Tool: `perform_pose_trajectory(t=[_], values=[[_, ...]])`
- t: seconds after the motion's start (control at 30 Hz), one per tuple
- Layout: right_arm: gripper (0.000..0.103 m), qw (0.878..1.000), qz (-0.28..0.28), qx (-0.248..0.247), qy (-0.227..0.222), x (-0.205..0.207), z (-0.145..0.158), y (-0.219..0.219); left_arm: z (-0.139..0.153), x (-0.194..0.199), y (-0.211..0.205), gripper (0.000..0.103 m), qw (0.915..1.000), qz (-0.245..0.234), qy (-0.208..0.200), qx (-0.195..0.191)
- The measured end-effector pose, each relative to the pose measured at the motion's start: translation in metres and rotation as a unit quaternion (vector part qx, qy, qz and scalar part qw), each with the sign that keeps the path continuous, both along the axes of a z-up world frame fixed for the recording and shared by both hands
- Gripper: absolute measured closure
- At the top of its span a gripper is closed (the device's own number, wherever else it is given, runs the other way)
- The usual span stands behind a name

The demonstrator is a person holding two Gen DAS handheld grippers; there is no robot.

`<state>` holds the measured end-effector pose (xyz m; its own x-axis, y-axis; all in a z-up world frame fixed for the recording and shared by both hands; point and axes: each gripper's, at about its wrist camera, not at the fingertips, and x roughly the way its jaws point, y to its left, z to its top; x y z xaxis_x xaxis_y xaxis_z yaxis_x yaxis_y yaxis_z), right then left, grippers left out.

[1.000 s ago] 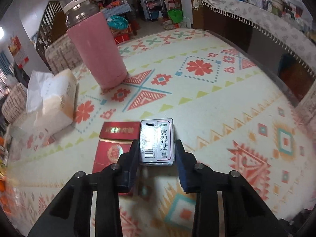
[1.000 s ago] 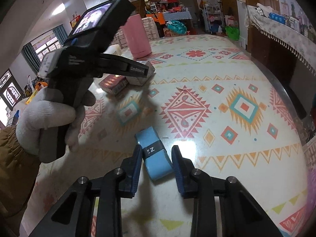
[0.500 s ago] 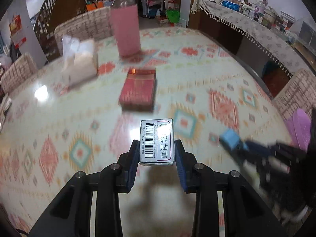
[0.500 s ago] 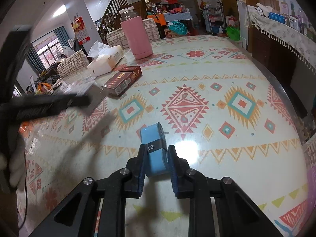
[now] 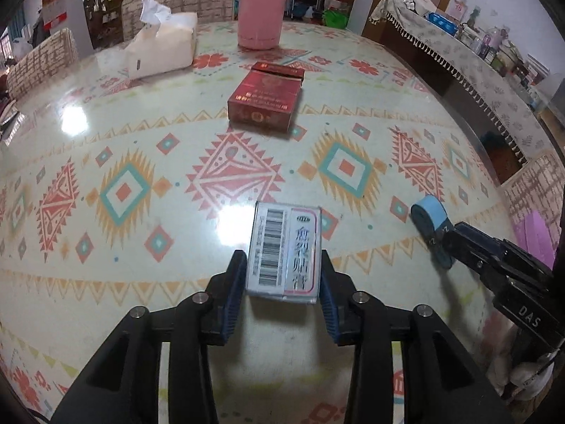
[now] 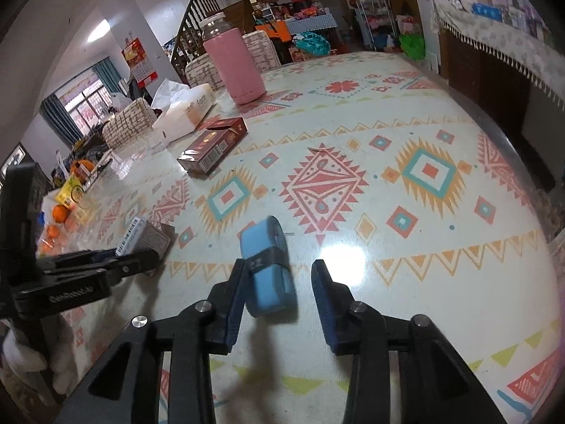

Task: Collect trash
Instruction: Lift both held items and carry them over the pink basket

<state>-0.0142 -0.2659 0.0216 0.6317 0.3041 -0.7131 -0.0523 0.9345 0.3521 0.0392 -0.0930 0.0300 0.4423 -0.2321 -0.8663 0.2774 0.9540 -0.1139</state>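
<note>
A white box with a barcode [image 5: 284,251] lies between the pads of my left gripper [image 5: 282,261], low over the patterned table [image 5: 141,162]. The jaws are opening and the box sits loose between them. In the right wrist view the same box [image 6: 144,235] shows at the left gripper's [image 6: 141,258] tips. My right gripper [image 6: 279,265] is opening too. A blue tape roll [image 6: 266,268] leans on its left pad, well apart from the right one. The left wrist view shows that roll [image 5: 429,219] at the right gripper's [image 5: 445,243] tips.
A red cigarette pack [image 5: 265,99] lies mid-table, with a pink bottle [image 5: 259,7] and a tissue box [image 5: 162,46] behind it. Oranges [image 6: 58,213] sit at the far left. The table's dark edge [image 5: 494,162] curves along the right, and chairs stand behind the table.
The left gripper carried the white box away from the red pack, back beside the right gripper, and its jaws widened. The right gripper closed on the blue roll, then parted.
</note>
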Motion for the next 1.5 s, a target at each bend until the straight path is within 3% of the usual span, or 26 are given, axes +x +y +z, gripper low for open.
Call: perform_pose_trajectory(t=[0.13, 0.5, 0.57, 0.6, 0.73, 0.83, 0.87, 0.9, 1.03, 1.23, 1.5], values=[[0.058, 1.000, 0.006, -0.012, -0.002, -0.001, 0.001, 0.002, 0.000, 0.006, -0.006, 0.051, 0.9999, 0.005, -0.015, 0.006], [0.057, 1.000, 0.009, -0.027, -0.003, 0.001, 0.001, 0.009, -0.006, 0.002, -0.012, 0.046, 0.9988, -0.001, -0.041, 0.026], [0.057, 1.000, 0.010, -0.029, -0.003, 0.001, 0.001, 0.010, -0.006, -0.001, -0.012, 0.054, 0.9985, 0.006, -0.042, 0.034], [0.057, 0.999, 0.010, -0.033, -0.003, 0.001, 0.001, 0.011, -0.005, -0.004, -0.013, 0.069, 0.9972, 0.010, -0.051, 0.053], [0.057, 0.998, 0.010, -0.064, 0.000, 0.004, 0.002, 0.021, -0.005, -0.013, -0.017, 0.070, 0.9961, -0.004, -0.059, 0.065], [0.058, 0.991, 0.012, -0.131, 0.005, 0.007, 0.003, 0.040, -0.003, -0.019, -0.020, 0.070, 0.9964, -0.019, -0.061, 0.055], [0.062, 0.989, 0.013, -0.148, 0.006, 0.007, 0.002, 0.044, -0.002, -0.021, -0.021, 0.070, 0.9963, -0.021, -0.064, 0.054], [0.074, 0.986, 0.012, -0.166, 0.006, 0.007, 0.002, 0.049, 0.000, -0.024, -0.021, 0.070, 0.9961, -0.024, -0.068, 0.051], [0.074, 0.989, -0.010, -0.149, 0.014, 0.001, 0.005, 0.045, 0.006, -0.028, -0.020, 0.070, 0.9960, -0.031, -0.077, 0.034], [0.074, 0.991, -0.049, -0.125, -0.003, -0.051, 0.027, 0.035, 0.012, -0.032, -0.018, 0.070, 0.9955, -0.030, -0.088, 0.021], [0.074, 0.990, -0.100, -0.097, -0.030, -0.151, 0.055, 0.014, 0.022, -0.040, -0.018, 0.070, 0.9937, -0.029, -0.108, 0.011]])
